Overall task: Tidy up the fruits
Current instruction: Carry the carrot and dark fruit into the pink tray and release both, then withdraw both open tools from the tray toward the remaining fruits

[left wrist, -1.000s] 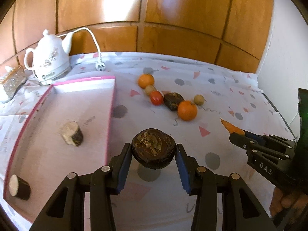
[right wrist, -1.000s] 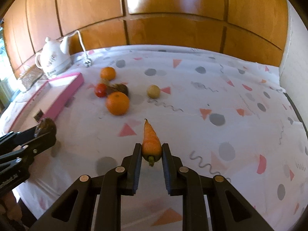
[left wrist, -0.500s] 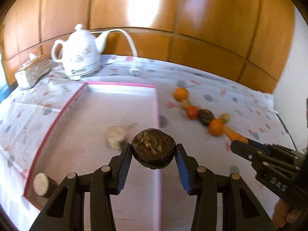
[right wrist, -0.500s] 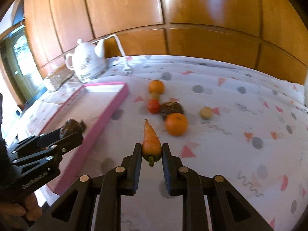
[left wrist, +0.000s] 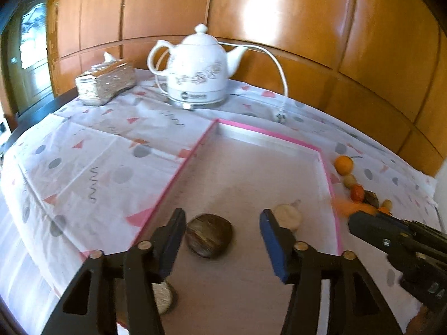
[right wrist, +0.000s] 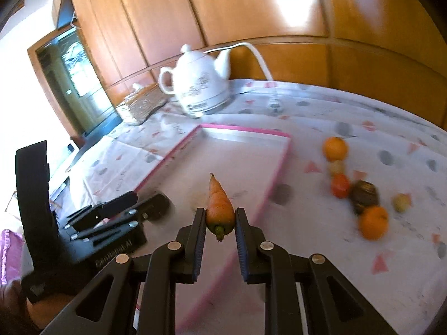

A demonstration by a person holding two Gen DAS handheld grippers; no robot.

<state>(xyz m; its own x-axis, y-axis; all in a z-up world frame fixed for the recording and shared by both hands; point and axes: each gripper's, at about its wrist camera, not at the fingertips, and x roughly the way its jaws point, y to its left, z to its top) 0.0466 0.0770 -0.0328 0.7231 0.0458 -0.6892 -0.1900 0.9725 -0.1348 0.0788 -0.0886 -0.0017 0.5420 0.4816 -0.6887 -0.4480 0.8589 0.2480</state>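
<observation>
Pink-rimmed tray (left wrist: 201, 139) is sitting on a bench covered by a patterned cloth (left wrist: 92, 167), with a white kettle (left wrist: 198, 69) and a tissue box (left wrist: 104, 85) behind it. Inside the tray, the left tool (left wrist: 222, 237) is opening its jaws; a dark brown round fruit (left wrist: 209, 235) is lying on the tray floor between the blue pads, close to the left one and seemingly free of both. A pale round piece (left wrist: 287, 215) is resting just beyond the right pad, and another cut piece (left wrist: 164, 297) is lying near the tray's front edge. The right tool (right wrist: 220, 230) is gripping a carrot (right wrist: 219, 209) at its thick end, tip pointing away, above the tray. Beside the tray, 2 oranges (right wrist: 335, 148), a red fruit (right wrist: 340, 185), a dark fruit (right wrist: 364, 195) and 2 small pale ones are waiting on the cloth. To release well, the left tool should probably finish widening before lifting clear, so neither pad is dragging the fruit into its neighbours. The carrot likely needs lowering onto bare tray floor before its grip is loosened.
</observation>
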